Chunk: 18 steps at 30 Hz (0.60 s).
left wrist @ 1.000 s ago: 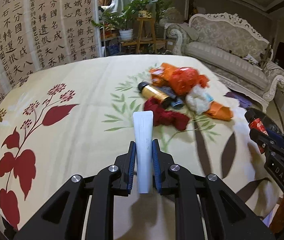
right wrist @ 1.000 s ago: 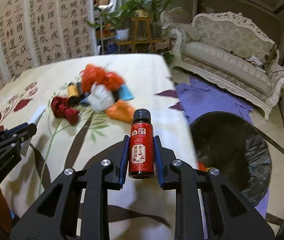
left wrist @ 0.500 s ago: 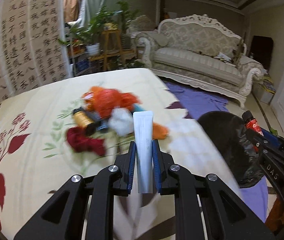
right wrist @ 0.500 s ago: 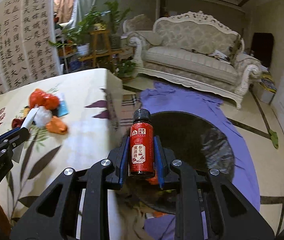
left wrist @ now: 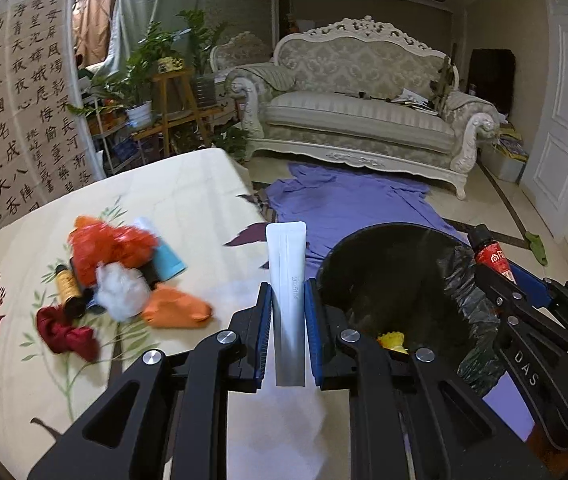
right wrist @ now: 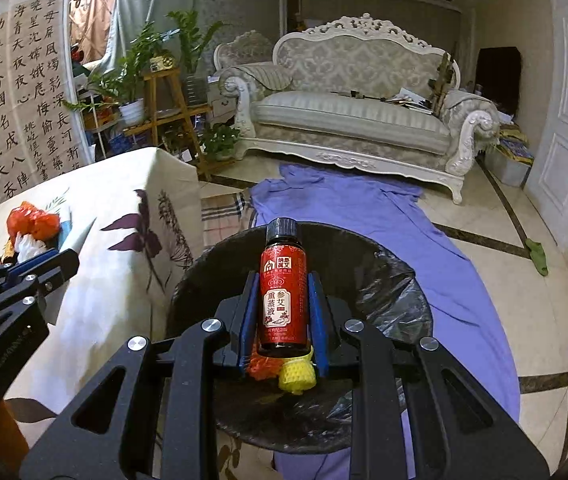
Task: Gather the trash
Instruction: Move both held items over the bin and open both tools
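I am working in a home living room: an ornate carved sofa (left wrist: 359, 120) fills the upper centre, with potted plants (left wrist: 140, 80) on wooden stands at upper left beside a wall hanging of calligraphy (left wrist: 24, 112). A panelled white door (left wrist: 563, 120) stands at right, and a purple cloth (right wrist: 363, 216) lies on what looks like polished tile floor.

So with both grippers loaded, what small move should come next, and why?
Probably open the right gripper: its red bottle hangs over the mouth of the black-lined trash bin. The left gripper, clamping the white tube, looks short of the rim.
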Each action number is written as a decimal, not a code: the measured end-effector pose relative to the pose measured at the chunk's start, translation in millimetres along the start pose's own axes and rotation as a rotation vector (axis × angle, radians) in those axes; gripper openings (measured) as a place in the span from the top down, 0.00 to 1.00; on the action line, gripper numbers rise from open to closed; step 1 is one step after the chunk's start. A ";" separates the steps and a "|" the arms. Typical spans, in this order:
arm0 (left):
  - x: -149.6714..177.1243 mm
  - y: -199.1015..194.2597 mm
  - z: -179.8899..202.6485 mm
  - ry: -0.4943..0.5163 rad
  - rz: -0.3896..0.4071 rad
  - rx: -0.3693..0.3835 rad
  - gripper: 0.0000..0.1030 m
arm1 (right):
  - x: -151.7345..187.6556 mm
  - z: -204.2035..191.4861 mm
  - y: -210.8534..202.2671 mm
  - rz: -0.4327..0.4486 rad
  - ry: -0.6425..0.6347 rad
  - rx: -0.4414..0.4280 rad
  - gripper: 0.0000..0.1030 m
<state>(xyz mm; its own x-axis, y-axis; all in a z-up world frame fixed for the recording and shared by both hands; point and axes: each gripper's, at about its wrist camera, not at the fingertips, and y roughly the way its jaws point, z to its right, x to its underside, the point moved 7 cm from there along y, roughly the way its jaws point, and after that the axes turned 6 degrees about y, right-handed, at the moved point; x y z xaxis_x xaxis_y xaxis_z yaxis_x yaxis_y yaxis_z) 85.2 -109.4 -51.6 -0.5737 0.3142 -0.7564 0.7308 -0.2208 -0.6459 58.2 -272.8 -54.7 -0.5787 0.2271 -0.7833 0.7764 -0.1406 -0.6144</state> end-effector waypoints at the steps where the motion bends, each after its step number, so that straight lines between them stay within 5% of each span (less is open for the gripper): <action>1: -1.6 2.1 2.9 0.005 0.000 0.000 0.83 | -0.8 2.0 1.0 0.002 0.003 0.000 0.77; 18: -22.0 41.6 36.9 0.067 -0.033 -0.004 0.82 | -14.2 29.8 29.5 -0.010 0.040 -0.011 0.77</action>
<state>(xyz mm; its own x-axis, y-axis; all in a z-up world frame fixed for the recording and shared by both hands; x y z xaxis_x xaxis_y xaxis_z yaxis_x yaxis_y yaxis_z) 114.6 -159.6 -65.6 -0.5720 0.3821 -0.7258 0.7132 -0.2054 -0.6702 81.9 -308.9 -64.5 -0.5761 0.2673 -0.7724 0.7733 -0.1277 -0.6210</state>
